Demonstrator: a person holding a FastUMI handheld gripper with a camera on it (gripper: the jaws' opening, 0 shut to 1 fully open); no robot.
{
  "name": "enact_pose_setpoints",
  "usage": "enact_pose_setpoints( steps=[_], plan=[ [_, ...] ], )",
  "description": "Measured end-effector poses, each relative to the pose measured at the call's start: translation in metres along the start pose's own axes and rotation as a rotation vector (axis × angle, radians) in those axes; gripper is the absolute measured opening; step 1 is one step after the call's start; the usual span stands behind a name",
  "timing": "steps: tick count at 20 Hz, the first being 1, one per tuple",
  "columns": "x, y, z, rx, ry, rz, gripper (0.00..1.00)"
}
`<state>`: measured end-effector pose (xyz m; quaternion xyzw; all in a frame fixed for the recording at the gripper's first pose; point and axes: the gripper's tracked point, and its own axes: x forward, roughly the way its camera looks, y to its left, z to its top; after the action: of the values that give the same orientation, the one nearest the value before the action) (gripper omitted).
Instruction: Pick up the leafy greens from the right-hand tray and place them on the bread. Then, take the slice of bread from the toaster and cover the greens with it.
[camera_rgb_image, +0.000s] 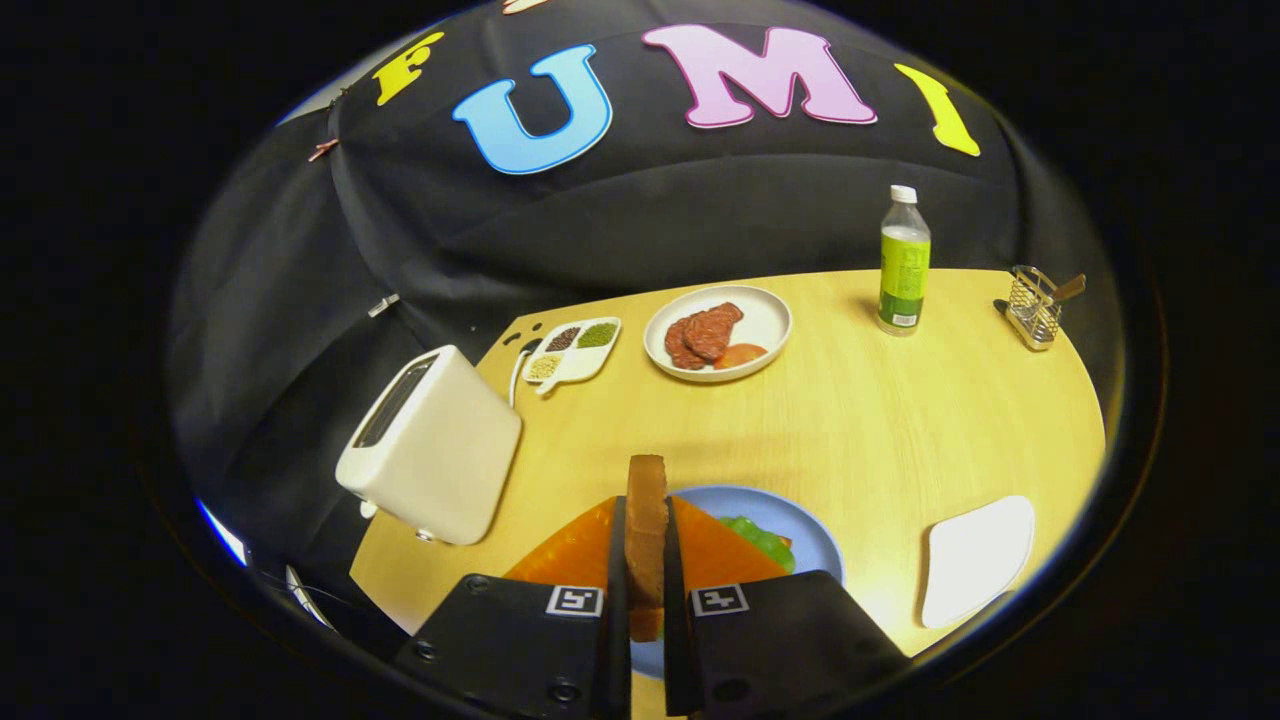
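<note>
1 slice of bread (646, 535) stood on edge at the lower centre of the frame, clamped between the 2 fingers of the gripper (646, 600), which pressed on its broad faces from either side; its long axis ran straight up and away along the fingers, with the crust edge topmost. Directly beneath and just beyond it lay the blue plate (815, 545), carrying an orange base slice (570, 550) that spread to both sides of the fingers, with the leafy greens (760, 540) already resting on it slightly to the lower right of the held slice. The target therefore lay under the tool and a little right of it, so the coming move looked to call for tipping the slice from upright to flat and lowering it over the greens, a small shift rightward rather than any long reach. At the lower right of the frame sat the white right-hand tray (975, 560), apart from the plate. The white toaster (430, 445) stood at the centre left, well apart from the held slice. Farther off, toward the upper middle, were a plate of meat (717, 333), a seasoning dish (570, 350), and a green bottle (904, 262).
</note>
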<state>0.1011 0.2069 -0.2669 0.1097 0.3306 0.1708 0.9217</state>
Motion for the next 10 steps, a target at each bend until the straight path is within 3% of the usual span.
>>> enact_pose_setpoints(
  steps=[6,10],
  plan=[
    [0.003,-0.027,-0.017,0.022,0.024,-0.029,0.20],
    [0.002,-0.041,-0.028,-0.028,0.047,-0.065,0.25]
  ],
)
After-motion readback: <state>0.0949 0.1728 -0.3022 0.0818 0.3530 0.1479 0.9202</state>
